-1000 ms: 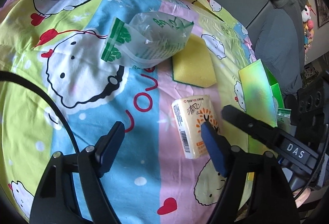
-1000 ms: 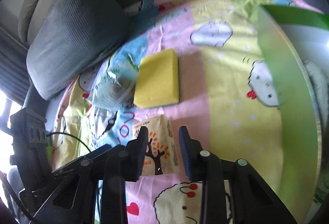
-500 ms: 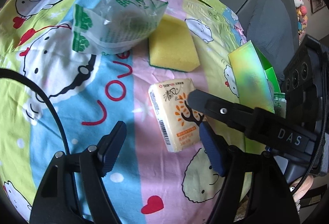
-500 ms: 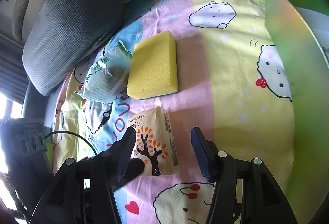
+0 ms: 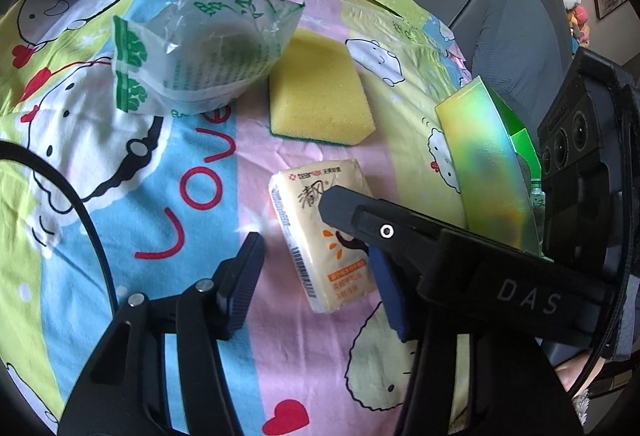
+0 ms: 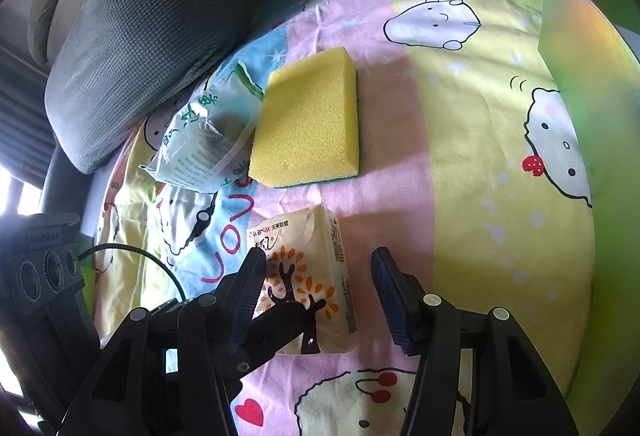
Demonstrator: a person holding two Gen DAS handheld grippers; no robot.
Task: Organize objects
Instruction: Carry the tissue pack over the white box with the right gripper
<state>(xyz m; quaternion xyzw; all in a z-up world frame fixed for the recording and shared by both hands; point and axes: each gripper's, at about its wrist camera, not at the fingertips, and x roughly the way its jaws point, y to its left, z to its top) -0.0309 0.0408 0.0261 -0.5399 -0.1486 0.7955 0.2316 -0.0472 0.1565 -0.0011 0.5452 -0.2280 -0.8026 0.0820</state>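
Note:
A cream tissue pack [image 5: 320, 236] with an orange tree print lies on the cartoon bedsheet [image 5: 192, 236]. My left gripper [image 5: 314, 248] straddles it with its jaws closing; a gap still shows at the left pad. My right gripper [image 6: 320, 256] also straddles the tissue pack [image 6: 312, 268], its jaws closing slightly, and the right pad is clear of the pack. One finger [image 5: 360, 216] of the right gripper crosses over the pack in the left wrist view. A yellow sponge [image 5: 320, 96] and a clear bag with green print [image 5: 200, 52] lie beyond.
An iridescent green box [image 5: 488, 164] stands open at the right edge of the sheet, also large at the right in the right wrist view [image 6: 584, 36]. A grey cushion [image 6: 148, 28] sits behind the bag. A black cable [image 5: 80, 204] curves at the left.
My left gripper has shifted so the pack now lies between its fingers, and those fingers have narrowed. The right gripper's fingers spread wider around the pack.

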